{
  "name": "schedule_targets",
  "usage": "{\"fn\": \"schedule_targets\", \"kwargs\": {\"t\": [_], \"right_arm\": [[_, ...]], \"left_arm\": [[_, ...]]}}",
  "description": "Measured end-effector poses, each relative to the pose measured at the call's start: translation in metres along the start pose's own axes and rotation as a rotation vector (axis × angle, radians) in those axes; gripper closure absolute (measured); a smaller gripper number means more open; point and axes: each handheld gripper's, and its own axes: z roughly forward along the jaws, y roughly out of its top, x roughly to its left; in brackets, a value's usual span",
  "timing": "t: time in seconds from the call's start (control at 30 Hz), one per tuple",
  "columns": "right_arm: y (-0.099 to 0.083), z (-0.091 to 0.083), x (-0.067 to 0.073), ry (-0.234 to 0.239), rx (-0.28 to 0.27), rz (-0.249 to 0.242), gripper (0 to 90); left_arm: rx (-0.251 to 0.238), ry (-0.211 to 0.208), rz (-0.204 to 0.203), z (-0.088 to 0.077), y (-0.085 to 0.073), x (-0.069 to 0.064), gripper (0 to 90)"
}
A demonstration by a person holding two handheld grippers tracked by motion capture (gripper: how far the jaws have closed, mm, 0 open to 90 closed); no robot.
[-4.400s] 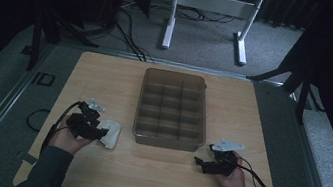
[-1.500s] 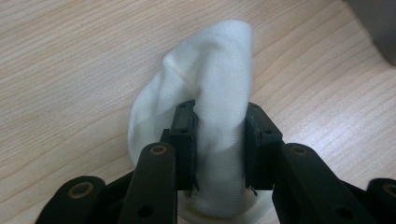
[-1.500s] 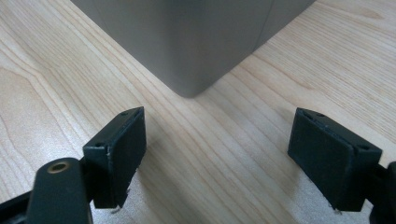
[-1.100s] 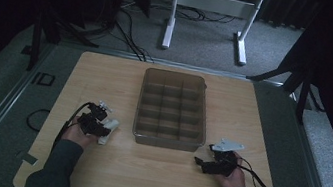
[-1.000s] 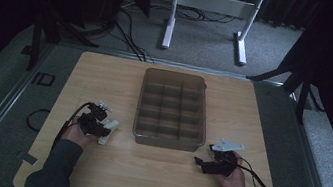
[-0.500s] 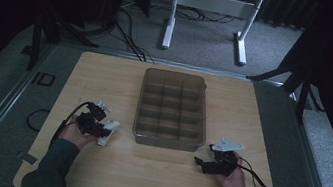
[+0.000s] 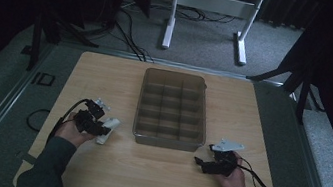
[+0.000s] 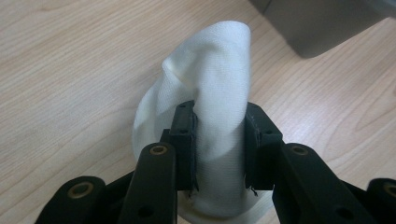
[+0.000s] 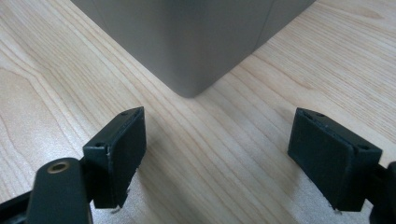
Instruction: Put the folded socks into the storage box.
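Since the earliest frame my left hand has drawn the white cloth (image 8: 212, 93) a little inward along the tabletop (image 7: 107, 74), and over the last second hardly anything shifts. That cloth now sits pinched in my left tongs (image 8: 218, 140): both black pads press into its bunched middle, a loose fold rises and curls beyond the tips, and the lower edge looks to rest on the wood. In the high view the cloth (image 7: 107, 129) lies just left of the compartment tray (image 7: 176, 81), near its near-left corner but apart from it.

I judge the step in hand to be lifting this cloth and carrying it to the tray. To do it well I keep the squeeze steady, because soft fabric slides out if the pads relax. I raise straight up first, so the trailing hem clears the wood and then the tray's wall instead of dragging on it. Once over a cell, I lower until the bundle is inside before letting go, else the fold may drape over a divider.

My right tongs (image 9: 217, 154) stand wide apart with nothing between them, resting low on the tabletop and facing the tray's near-right corner. From there they could brace the tray should the cloth snag on it.
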Motion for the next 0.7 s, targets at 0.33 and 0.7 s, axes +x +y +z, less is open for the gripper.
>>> {"fn": "schedule_targets", "kwargs": {"t": [0.33, 0.7], "right_arm": [[0.0, 0.0, 0.0, 0.0, 0.0, 0.0, 19.0], [0.0, 0.0, 0.0, 0.0, 0.0, 0.001, 19.0]], "left_arm": [[-0.021, -0.001, 0.019, -0.012, 0.006, 0.0, 69.5], [-0.054, -0.001, 0.025, -0.03, 0.011, 0.0, 69.6]]}}
